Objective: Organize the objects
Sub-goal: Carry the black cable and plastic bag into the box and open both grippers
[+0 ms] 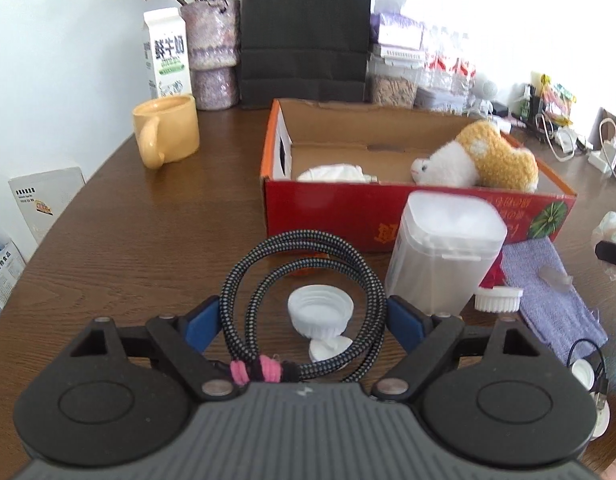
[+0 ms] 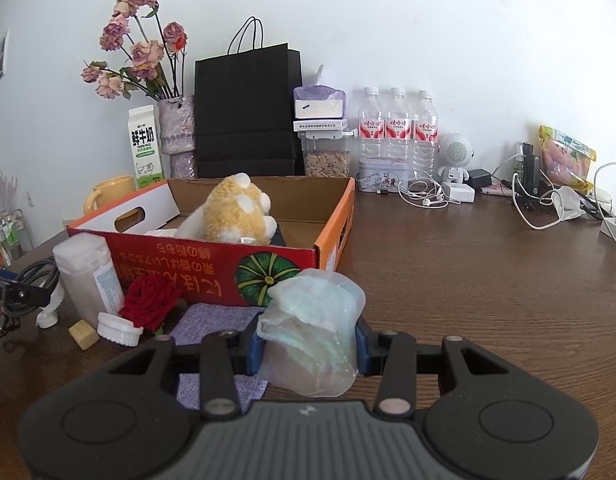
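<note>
- left gripper [image 1: 304, 314]: jaws spread wide, tipped downward, nothing pinched between the blue pads
- right gripper [image 2: 308, 344]: jaws partway closed, clamped on something soft, also angled down a bit

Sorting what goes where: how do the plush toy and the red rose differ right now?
The plush toy lies inside the cardboard box; the red rose lies outside it on the table, in front of the box's wall. The plush toy is tan and white and bulky; the red rose is dark red and smaller. Neither is held by a gripper.
</note>
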### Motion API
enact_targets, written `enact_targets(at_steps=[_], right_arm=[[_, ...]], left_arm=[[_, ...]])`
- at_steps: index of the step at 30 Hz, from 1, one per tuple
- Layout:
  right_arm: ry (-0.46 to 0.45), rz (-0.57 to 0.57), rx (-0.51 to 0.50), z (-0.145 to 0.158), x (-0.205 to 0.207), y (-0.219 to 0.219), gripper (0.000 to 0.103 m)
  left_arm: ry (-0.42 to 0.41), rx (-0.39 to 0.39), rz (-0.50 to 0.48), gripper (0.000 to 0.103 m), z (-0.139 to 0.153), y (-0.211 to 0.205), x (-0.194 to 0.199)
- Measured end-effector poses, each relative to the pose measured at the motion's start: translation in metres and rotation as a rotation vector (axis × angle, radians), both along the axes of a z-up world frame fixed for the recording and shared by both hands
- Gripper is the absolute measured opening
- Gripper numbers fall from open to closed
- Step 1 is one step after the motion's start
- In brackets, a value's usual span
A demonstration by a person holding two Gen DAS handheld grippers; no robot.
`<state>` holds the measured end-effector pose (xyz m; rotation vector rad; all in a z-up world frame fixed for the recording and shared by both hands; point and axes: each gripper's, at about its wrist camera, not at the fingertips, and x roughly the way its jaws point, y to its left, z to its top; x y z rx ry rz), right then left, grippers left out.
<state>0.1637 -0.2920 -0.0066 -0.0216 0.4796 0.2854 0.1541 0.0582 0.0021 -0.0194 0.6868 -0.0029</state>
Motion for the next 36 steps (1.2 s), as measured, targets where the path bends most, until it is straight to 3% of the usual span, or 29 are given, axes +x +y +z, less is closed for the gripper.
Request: enact_targets(at_steps=[19, 26, 36], right_arm=[[-0.099, 0.048, -0.014, 0.045, -0.007, 0.03, 0.041], [-0.133, 0.08, -0.011, 0.06, 0.009, 0.049, 0.041], [-0.143, 0.116, 0.0, 0.067, 0.051, 0.083, 0.041]], left_arm=[[-0.208, -0.046, 0.004, 0.088, 0.057, -0.002, -0.01], [-0.262, -0.085, -0.009, 0.088, 0.071, -0.01, 0.01], [-0.261, -0.14, -0.024, 0.088, 0.071, -0.021, 0.06]])
